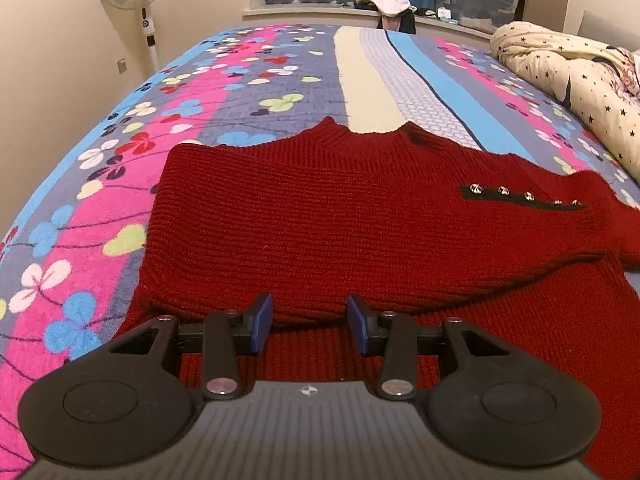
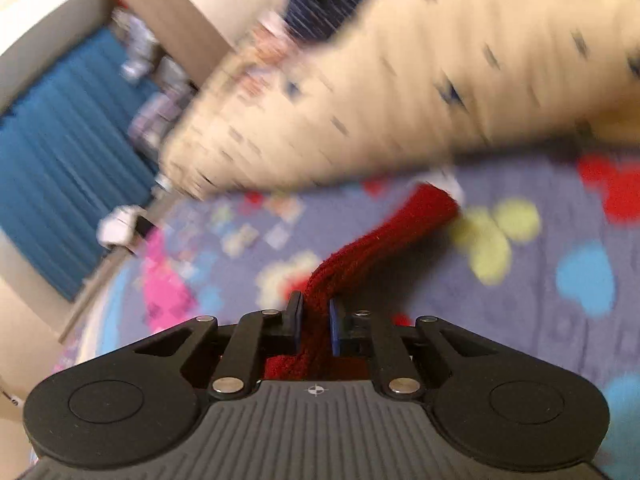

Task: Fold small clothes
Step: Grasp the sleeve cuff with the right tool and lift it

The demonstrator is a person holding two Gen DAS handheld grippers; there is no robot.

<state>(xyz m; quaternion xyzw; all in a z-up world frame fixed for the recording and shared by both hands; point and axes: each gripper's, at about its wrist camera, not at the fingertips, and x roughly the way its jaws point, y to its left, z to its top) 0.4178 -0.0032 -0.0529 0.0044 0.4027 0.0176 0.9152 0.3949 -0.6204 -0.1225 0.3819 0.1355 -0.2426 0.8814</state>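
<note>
Red knitted sweater (image 1: 360,232) lies spread on the bed (image 1: 256,92), collar toward twelve o'clock in the left wrist view. One sleeve is already folded across the chest, its cuff with a black studded strip (image 1: 524,197) at about three o'clock. A thick folded edge runs across the near part of the garment.

Left tongs (image 1: 310,320) stand partly open and empty, poised just above that near folded edge. No pad touches the knit.

Right tongs (image 2: 316,320) are closed narrow on a bunched strip of the red knit, judged to be the other sleeve (image 2: 380,236), which trails away toward one o'clock across the bed. That view is heavily blurred, so detail beyond the grip is unreliable. A cream star-print quilt (image 2: 380,80) lies heaped near the sleeve's far end.

Risks, as judged:
- The right grip holds a narrow bunch of cloth, not a flat edge. Carried over like that, the sleeve may land twisted or roped.
- The knit is thick and stretchy; a hard pull could drag the body out of square and disturb the fold already laid.
- The sleeve end lies near the quilt and could catch on it.
- The left tongs may pinch only the top layer of the near edge, leaving the layers beneath behind.
</note>
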